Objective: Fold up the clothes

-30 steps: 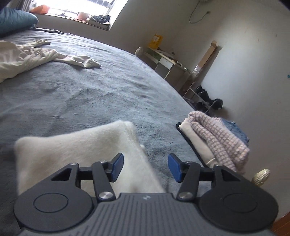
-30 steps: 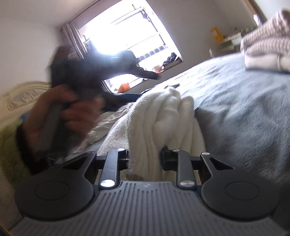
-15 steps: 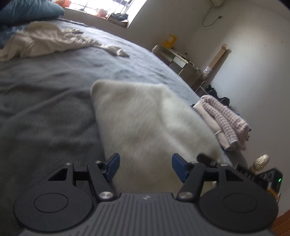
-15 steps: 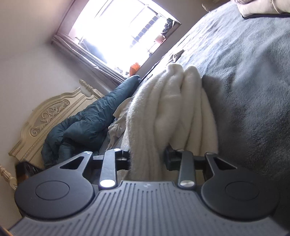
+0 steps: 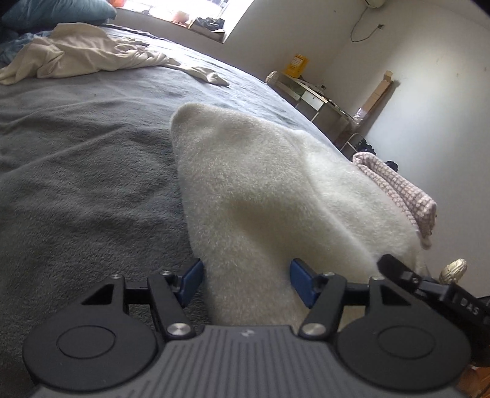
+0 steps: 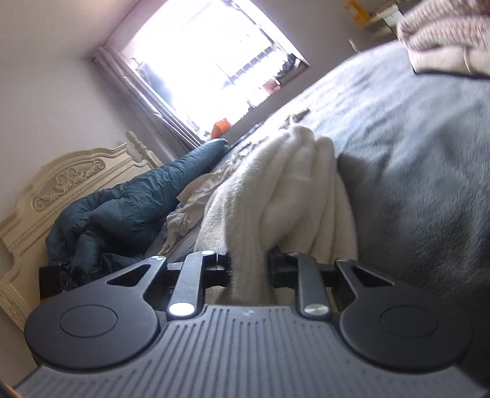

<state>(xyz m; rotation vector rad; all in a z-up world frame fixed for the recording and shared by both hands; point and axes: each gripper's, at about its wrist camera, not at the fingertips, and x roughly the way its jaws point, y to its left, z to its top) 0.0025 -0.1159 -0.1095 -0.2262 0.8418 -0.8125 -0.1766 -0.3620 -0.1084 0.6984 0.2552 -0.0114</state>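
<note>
A folded white fluffy garment point(image 5: 275, 196) lies on the grey bedspread point(image 5: 76, 183). My left gripper point(image 5: 247, 280) is open, its blue pads point(image 5: 193, 277) standing either side of the garment's near end without pinching it. My right gripper point(image 6: 249, 268) is shut on the white fluffy garment point(image 6: 291, 183) at its layered edge, lifting a bunch of fabric. In the left wrist view, a black fingertip point(image 5: 395, 269) of the right gripper pokes in at the garment's right side.
A folded stack topped by a pink knit point(image 5: 398, 183) point(image 6: 444, 27) sits at the bed's edge. A crumpled cream garment point(image 5: 76, 55) lies far back. A teal duvet point(image 6: 122, 214) lies by the carved headboard point(image 6: 61, 183). A desk point(image 5: 312, 95) stands against the wall.
My left gripper has come in over the white garment, which now fills the gap between its open pads. The right gripper keeps its hold and has tilted; the folded stack is back in its view.
</note>
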